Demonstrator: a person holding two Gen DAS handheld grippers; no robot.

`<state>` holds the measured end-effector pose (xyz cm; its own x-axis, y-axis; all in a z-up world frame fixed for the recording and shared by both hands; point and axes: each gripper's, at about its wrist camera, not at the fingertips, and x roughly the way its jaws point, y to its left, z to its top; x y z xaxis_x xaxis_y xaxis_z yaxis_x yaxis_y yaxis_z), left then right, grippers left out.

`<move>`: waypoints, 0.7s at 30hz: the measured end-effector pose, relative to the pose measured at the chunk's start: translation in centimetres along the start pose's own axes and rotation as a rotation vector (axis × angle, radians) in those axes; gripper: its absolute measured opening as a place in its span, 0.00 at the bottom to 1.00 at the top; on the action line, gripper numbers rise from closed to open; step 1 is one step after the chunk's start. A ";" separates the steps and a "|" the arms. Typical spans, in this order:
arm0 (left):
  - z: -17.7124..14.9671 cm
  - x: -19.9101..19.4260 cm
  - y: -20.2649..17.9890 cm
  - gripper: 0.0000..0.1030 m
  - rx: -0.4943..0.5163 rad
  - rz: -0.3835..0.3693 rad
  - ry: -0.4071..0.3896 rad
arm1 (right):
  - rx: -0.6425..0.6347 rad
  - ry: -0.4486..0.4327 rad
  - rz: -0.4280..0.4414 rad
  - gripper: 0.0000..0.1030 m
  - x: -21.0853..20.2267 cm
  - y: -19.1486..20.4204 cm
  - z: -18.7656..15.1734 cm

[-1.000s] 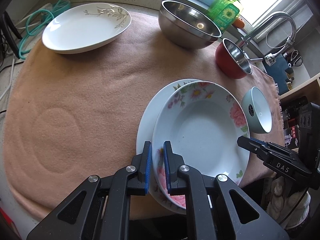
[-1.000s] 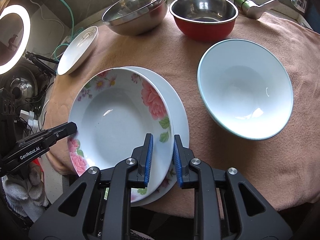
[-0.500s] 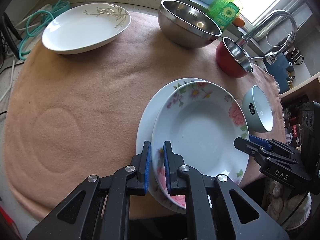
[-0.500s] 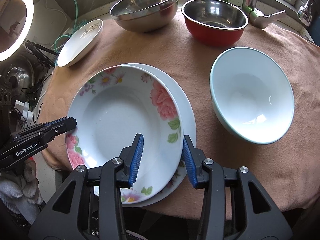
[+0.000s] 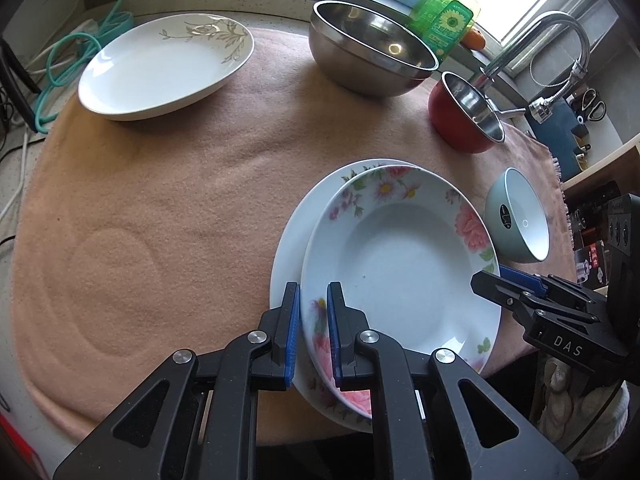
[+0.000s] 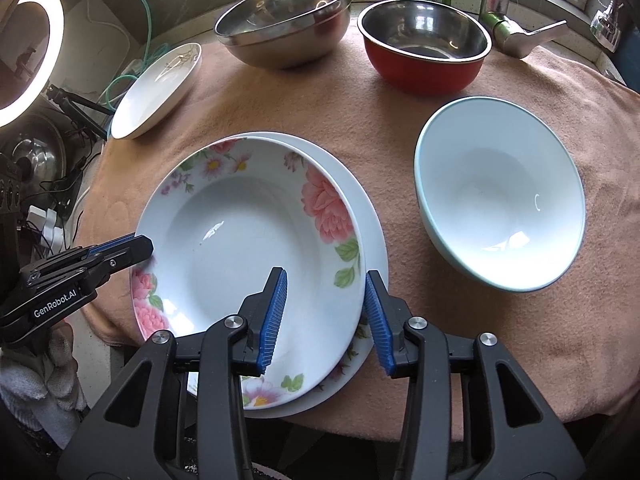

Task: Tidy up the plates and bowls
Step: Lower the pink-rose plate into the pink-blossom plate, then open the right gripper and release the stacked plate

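A deep floral plate [image 5: 404,256] [image 6: 240,240] rests on a second floral plate [image 5: 292,248] [image 6: 372,232] at the front of the cloth. My left gripper [image 5: 313,324] is shut on the top plate's near-left rim; it also shows in the right wrist view [image 6: 132,246]. My right gripper [image 6: 325,312] is open, its jaws apart on either side of the plate's right rim; it also shows in the left wrist view [image 5: 492,280]. A white plate with a leaf print [image 5: 164,66] [image 6: 156,88] sits far left. A pale blue bowl [image 5: 520,220] [image 6: 500,196] sits right.
A large steel bowl [image 5: 372,52] [image 6: 284,24] and a red steel-lined bowl [image 5: 468,116] [image 6: 424,52] stand at the back of the peach cloth [image 5: 180,200]. Green soap bottle [image 5: 448,20], faucet [image 5: 560,36] and sink lie beyond. Cables lie at the left edge.
My right gripper has opened, letting go of the top floral plate's rim, and drawn back slightly. My left gripper stays shut on the plate.
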<state>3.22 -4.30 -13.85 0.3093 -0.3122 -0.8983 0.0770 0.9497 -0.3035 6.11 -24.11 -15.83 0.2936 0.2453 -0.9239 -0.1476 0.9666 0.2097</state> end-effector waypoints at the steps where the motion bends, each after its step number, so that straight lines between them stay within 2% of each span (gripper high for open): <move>1: 0.0 0.0 0.0 0.10 -0.001 -0.001 0.002 | -0.001 0.001 -0.001 0.41 0.0 0.0 0.0; 4: 0.1 0.0 0.0 0.10 -0.004 -0.003 0.006 | -0.002 0.006 0.001 0.41 0.1 0.1 0.0; 8: 0.0 0.0 -0.3 0.19 0.009 -0.005 0.006 | -0.005 0.006 -0.002 0.42 0.1 0.2 0.0; 19: 0.0 -1.0 0.1 0.19 0.002 -0.020 -0.025 | 0.015 -0.026 -0.006 0.44 -0.9 0.2 0.0; 21: 0.1 -1.3 0.3 0.19 0.002 -0.021 -0.033 | 0.019 -0.040 -0.008 0.56 -1.3 0.2 0.1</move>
<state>2.89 -3.63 -12.70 0.3387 -0.3308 -0.8808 0.0858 0.9431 -0.3212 5.81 -24.24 -14.56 0.3320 0.2396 -0.9123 -0.1270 0.9697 0.2085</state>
